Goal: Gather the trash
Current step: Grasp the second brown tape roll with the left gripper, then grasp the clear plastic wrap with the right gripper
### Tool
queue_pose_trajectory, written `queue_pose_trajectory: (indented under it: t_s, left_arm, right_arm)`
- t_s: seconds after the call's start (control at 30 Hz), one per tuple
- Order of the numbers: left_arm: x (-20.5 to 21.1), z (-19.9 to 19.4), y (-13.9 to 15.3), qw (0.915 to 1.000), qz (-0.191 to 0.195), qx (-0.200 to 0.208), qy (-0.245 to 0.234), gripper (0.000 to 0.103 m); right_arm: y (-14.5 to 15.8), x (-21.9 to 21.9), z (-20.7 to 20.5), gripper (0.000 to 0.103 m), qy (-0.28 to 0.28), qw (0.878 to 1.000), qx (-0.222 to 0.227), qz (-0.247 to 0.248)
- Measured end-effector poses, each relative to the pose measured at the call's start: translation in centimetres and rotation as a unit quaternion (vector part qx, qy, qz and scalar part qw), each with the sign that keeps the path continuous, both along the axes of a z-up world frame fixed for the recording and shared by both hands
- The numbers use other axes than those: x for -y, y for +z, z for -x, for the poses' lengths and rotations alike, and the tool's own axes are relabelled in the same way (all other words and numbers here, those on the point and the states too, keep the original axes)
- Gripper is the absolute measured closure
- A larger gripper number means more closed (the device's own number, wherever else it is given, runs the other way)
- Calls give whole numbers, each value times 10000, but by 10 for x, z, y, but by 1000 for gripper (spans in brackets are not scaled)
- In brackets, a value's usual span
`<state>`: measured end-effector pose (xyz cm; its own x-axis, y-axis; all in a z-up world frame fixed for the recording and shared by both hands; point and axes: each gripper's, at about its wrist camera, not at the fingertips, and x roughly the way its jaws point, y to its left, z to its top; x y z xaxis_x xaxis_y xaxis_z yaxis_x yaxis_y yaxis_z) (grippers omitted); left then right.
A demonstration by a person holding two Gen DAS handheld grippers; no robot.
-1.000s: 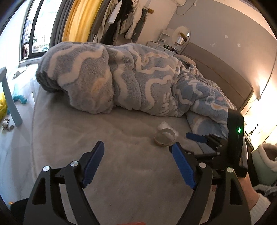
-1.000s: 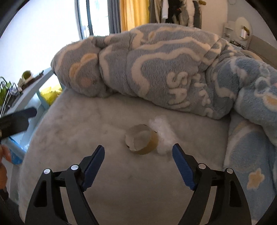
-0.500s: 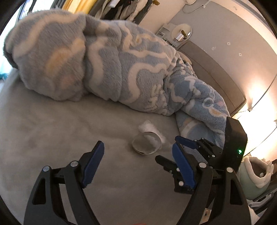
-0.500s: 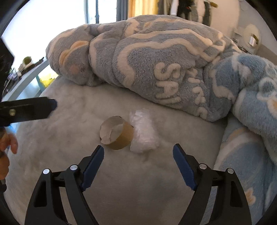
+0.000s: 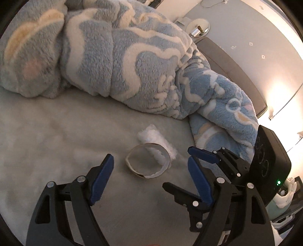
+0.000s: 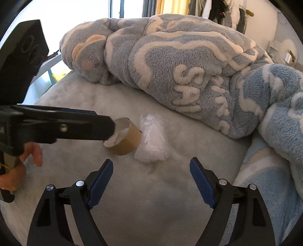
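A brown cardboard tape ring (image 5: 147,161) lies on the grey bed sheet (image 5: 56,143), with a white crumpled tissue wad (image 5: 157,139) touching its far side. Both also show in the right wrist view, the ring (image 6: 126,141) and the wad (image 6: 152,140). My left gripper (image 5: 149,177) is open, its fingers either side of the ring and just short of it. My right gripper (image 6: 151,181) is open and empty, just below the wad. In the right wrist view the left gripper's finger (image 6: 62,126) comes in from the left and its tip covers part of the ring.
A rumpled blue and cream fleece blanket (image 5: 121,62) lies heaped behind the trash and curls round on the right (image 6: 280,117). The grey headboard (image 5: 233,66) is far right. A window (image 6: 121,9) and a hand (image 6: 32,153) show at the left.
Both grippers have moved forward toward the ring and wad. The left gripper now straddles the ring and its finger overlaps it in the right wrist view.
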<state>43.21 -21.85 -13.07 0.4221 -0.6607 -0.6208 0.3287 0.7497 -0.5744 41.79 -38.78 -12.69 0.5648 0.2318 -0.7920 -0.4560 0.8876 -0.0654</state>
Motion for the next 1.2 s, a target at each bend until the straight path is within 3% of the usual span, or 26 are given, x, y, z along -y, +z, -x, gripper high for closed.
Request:
queue_pose_trajectory:
  t_s: [0.23, 0.5, 0.83, 0.93, 1.2]
  left_arm:
    - [8, -7, -12, 9999, -76, -132, -34, 25]
    - [12, -13, -18, 9998, 47, -206, -51, 45]
    - [0, -13, -4, 9999, 102, 74, 114, 46]
    - [-11, -15, -1, 9995, 160, 110, 232, 46]
    - [-39, -16, 5, 9989, 147, 180, 410, 46]
  right_arm:
    - [0, 2, 0, 19, 66, 10000, 22, 7]
    - [3, 5, 0, 19, 54, 9999, 74, -58]
    - [2, -8, -14, 19, -17, 9997, 39, -237]
    - [1, -12, -18, 33, -42, 9997, -7, -252]
    - [-5, -21, -31, 53, -326, 9992, -94, -215]
